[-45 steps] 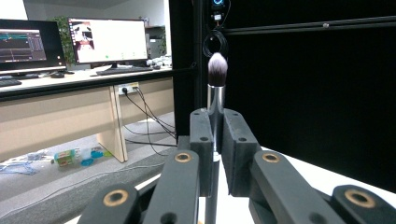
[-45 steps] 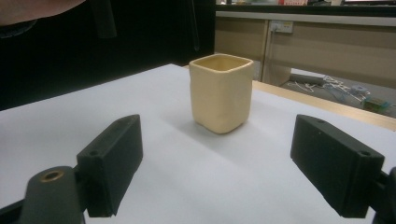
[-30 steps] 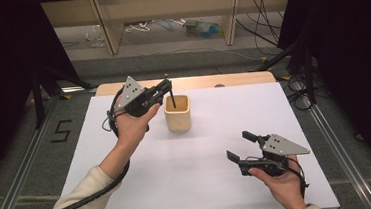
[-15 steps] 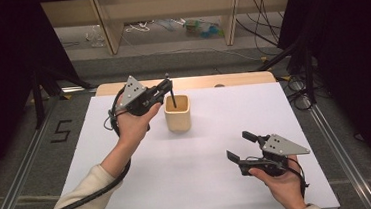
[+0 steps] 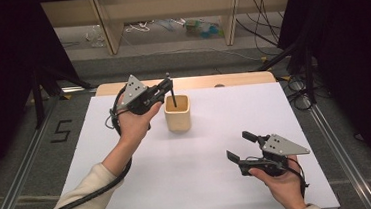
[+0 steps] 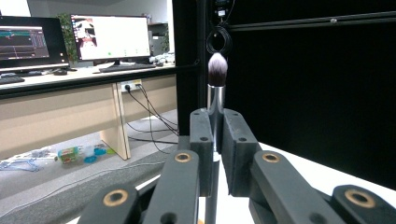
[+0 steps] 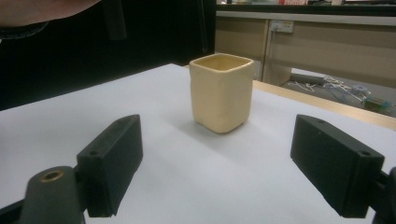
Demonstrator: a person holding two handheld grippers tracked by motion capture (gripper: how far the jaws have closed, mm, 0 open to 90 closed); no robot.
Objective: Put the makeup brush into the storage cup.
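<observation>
Two grippers: lower right, the right gripper (fingers spread, nothing between) hovers over white bench. Upper centre, the left gripper pinches a brush over the beige cup, its lower handle hidden inside.

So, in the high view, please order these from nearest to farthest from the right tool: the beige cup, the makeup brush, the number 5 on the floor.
From the right tool:
1. Cup, on the white table, up and to the left.
2. Brush, held in the left tool, its handle down inside the cup's mouth.
3. Number 5, on the floor off the table's left edge.
</observation>
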